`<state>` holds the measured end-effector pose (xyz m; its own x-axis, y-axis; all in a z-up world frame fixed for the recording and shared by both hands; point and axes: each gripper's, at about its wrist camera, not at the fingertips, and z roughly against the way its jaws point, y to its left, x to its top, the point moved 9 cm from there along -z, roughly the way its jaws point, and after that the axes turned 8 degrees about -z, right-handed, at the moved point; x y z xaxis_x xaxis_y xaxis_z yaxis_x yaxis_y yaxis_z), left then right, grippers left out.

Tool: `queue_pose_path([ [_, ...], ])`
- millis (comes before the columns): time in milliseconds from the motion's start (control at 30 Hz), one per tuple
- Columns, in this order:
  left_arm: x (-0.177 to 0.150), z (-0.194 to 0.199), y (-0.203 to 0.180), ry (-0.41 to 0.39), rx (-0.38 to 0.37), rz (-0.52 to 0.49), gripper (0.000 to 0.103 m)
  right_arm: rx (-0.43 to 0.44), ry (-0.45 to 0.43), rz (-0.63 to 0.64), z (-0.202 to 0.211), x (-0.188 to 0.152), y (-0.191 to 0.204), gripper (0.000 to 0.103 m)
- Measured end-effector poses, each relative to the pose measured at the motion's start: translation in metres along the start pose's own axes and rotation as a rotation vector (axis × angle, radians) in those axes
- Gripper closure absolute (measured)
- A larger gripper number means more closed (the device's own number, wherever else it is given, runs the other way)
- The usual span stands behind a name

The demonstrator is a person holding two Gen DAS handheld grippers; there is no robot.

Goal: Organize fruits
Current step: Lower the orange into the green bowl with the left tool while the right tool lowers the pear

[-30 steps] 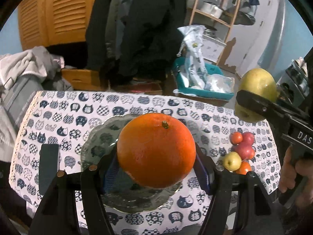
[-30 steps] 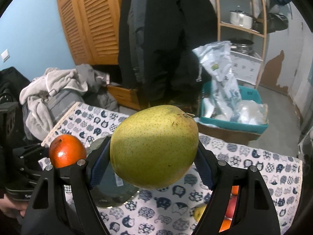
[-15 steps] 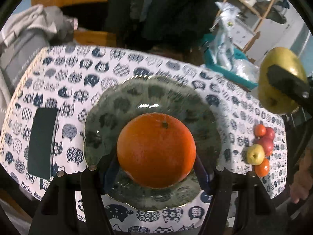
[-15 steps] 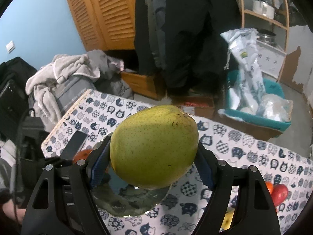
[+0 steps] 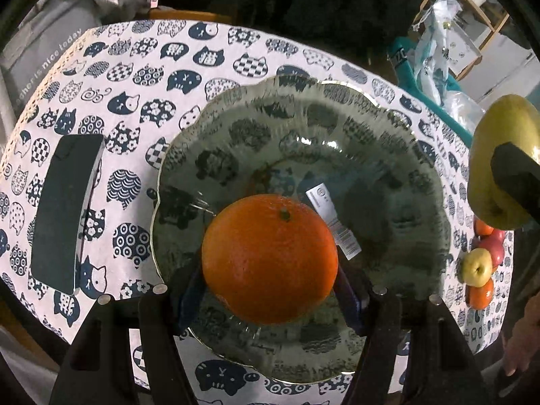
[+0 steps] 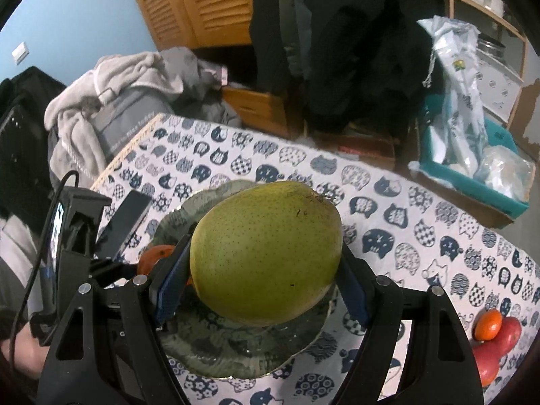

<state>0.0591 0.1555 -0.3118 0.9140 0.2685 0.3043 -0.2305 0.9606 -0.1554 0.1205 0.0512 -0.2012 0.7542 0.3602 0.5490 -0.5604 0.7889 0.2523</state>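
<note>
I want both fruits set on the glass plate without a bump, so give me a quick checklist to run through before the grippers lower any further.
1. Orange held between the left gripper pads: ok.
2. Pear held between the right gripper pads: ok.
3. Glass plate bare, only a label showing through its base: ok.
4. Orange over the plate: ok.
5. Pear over the plate: ok in the right wrist view; height above it cannot tell.
6. Clearance between the two grippers: cannot tell; they are close over the plate.
</note>
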Motion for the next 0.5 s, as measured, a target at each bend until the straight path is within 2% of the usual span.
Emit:
queue_pose_path([
  [133, -0.006, -0.011, 0.002, 0.031, 0.006, 0.013, 0.033, 0.007, 0.028, 0.0, -0.009, -0.008, 0.002, 0.025],
  [267, -0.002, -0.005, 0.0, -0.004, 0.015, -0.006, 0.033, 0.013, 0.063, 0.004, -0.019, -0.016, 0.003, 0.024],
  [500, -0.006, 0.007, 0.002, -0.001, 0.012, -0.001, 0.03, 0.013, 0.124, 0.002, -0.036, -0.031, -0.001, 0.024],
])
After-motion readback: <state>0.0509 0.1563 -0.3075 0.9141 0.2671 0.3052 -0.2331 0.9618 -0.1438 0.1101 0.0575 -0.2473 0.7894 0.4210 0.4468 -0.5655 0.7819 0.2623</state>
